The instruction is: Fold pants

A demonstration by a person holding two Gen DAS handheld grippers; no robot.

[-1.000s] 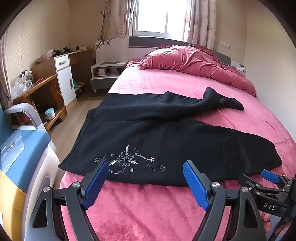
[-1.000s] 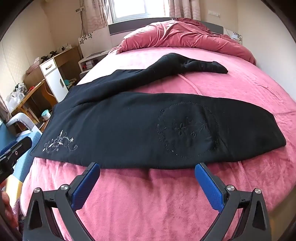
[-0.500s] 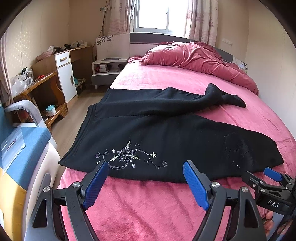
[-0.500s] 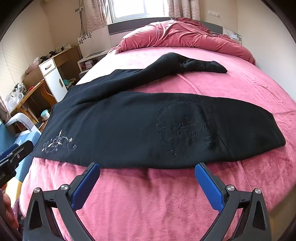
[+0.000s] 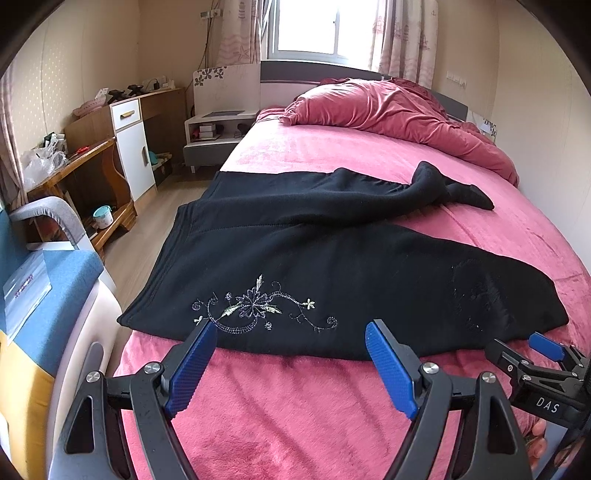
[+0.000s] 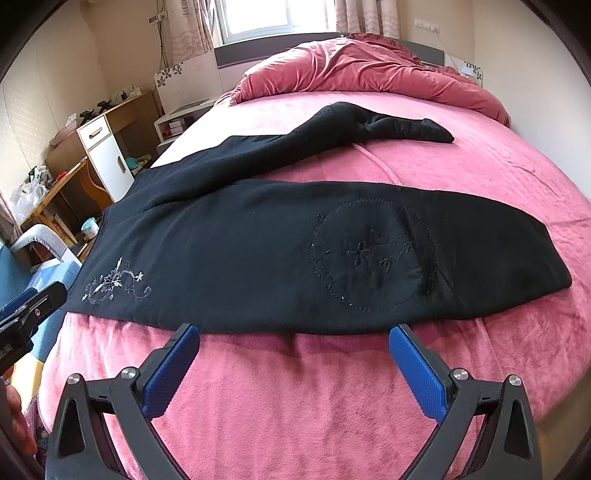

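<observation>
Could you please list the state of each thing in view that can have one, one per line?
pants: spread flat on the bed, unfolded, legs apart.
far leg: bunched and twisted near its foot.
left gripper: open, holding nothing.
right gripper: open, holding nothing.
duvet: crumpled at the head of the bed.
cabinet door: closed.

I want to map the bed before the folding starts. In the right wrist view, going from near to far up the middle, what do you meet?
Right tongs → bare pink bedspread → near leg of the black pants → far leg → bunched red duvet → window.
</observation>
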